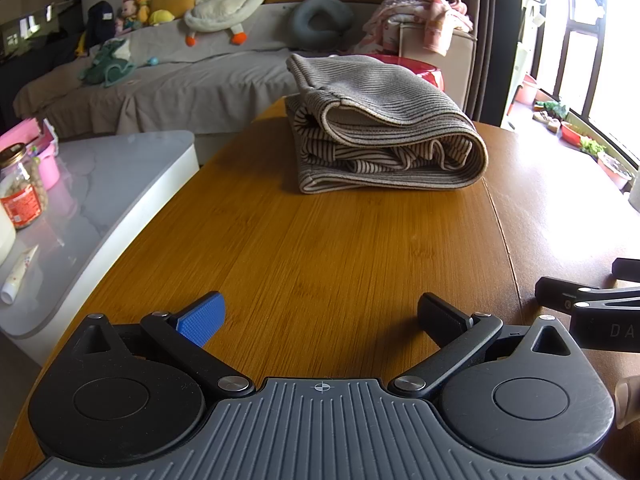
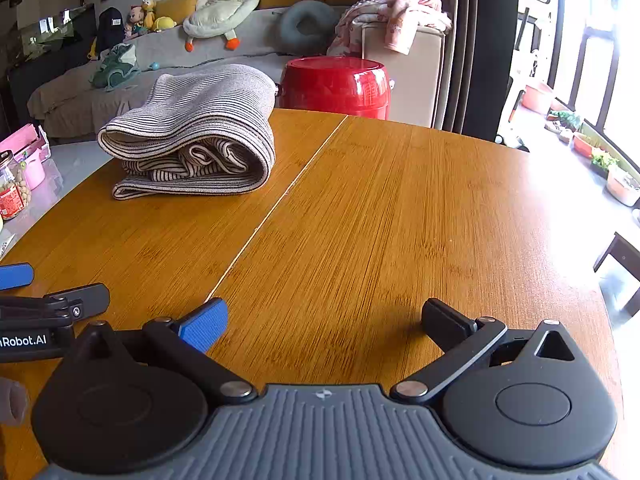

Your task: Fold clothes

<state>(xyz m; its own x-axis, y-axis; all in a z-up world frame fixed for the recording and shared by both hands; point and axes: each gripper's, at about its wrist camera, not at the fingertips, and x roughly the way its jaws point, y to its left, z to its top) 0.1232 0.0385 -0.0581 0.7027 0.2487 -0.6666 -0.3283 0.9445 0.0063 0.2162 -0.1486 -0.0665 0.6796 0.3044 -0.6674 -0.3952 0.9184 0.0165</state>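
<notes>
On table's [image 1: 320,248] far end, folded striped garment [image 1: 384,136] lies approx. crosswise; L gripper [image 1: 320,320], R gripper [image 2: 324,324] both spread, empty.

Your daylight floods in from the window [image 1: 580,40] at right, blown out white. Glare washes the table [image 2: 560,208] there. Fisheye bends your frame edges.

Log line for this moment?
left gripper: open, empty | right gripper: open, empty | striped garment: folded on table, untouched

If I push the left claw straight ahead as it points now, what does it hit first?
Probably the folded striped garment: the open left claw faces it across bare wooden table, nothing between. Height above the table is unclear.
</notes>
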